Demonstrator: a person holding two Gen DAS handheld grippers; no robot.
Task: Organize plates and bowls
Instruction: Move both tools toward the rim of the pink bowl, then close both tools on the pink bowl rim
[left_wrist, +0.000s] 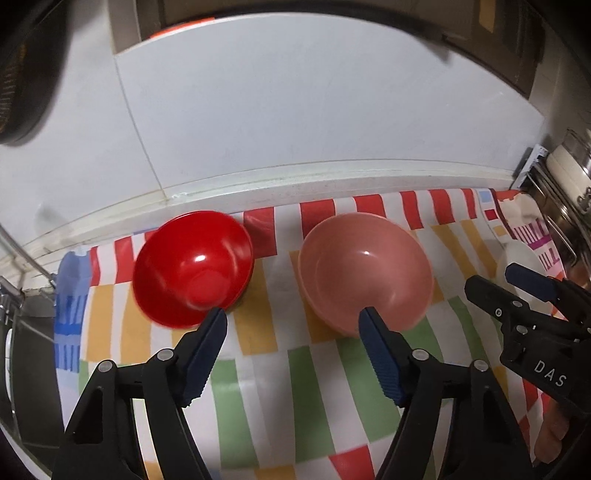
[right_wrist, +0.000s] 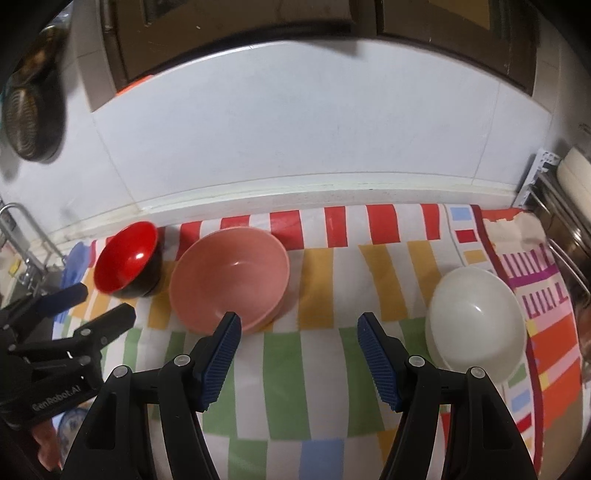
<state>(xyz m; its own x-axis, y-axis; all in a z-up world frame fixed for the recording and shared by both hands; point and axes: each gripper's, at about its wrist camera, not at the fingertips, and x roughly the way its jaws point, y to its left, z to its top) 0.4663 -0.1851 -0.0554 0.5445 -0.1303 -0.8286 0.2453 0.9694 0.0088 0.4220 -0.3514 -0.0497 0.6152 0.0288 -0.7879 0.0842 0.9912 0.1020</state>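
Both tools, left tool (left_wrist: 293, 317) and right tool (right_wrist: 299, 321), released, empty. Red bowl (left_wrist: 194, 267), pink bowl (left_wrist: 364, 267), white bowl (right_wrist: 476, 325) unstacked along bench's back edge; sorting barely begun, I judge.

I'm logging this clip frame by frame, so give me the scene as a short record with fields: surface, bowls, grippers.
surface: striped cloth on a counter against a white wall
bowls: red bowl at left, pink bowl beside it, white bowl apart at right; all upright
stacking: none nested
left gripper: open, holding nothing, aimed between red and pink bowls
right gripper: open, holding nothing, aimed between pink and white bowls
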